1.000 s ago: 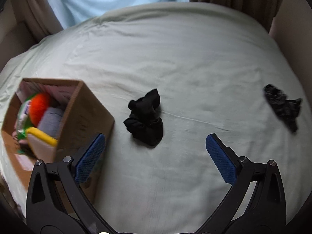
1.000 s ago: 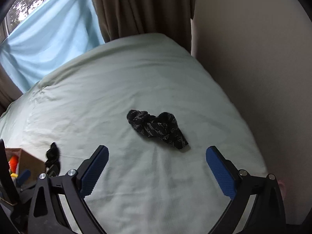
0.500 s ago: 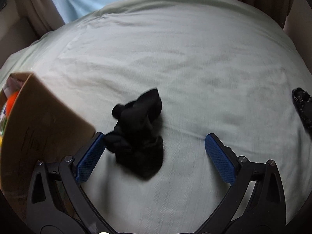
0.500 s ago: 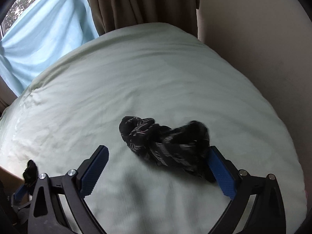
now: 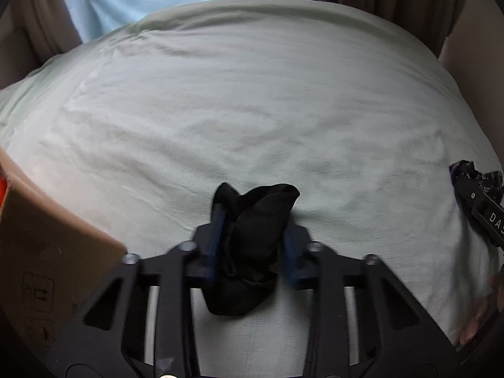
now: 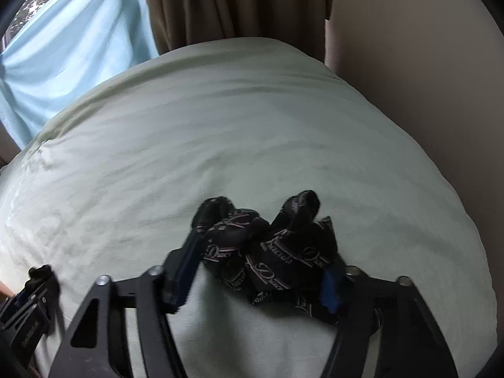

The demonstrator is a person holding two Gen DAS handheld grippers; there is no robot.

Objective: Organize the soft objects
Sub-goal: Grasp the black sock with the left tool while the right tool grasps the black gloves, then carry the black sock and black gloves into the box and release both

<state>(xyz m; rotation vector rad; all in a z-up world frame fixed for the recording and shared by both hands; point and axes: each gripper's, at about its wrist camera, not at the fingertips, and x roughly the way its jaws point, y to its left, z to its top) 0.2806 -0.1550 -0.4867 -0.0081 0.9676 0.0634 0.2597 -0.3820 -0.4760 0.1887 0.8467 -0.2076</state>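
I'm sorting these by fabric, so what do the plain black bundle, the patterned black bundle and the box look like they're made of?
Plain black bundle: matte knit fabric, probably; it folds limply in the left gripper.
Patterned black bundle: soft woven or knit cloth with pale script lettering, crumpled in the right gripper.
Box: brown cardboard, dull finish, printed handling marks.

Left gripper (image 5: 252,249), right gripper (image 6: 256,277) clamped

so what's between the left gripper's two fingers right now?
In the left wrist view, the left gripper has its blue pads closed on the plain black sock, which bunches up between them over the pale green sheet.
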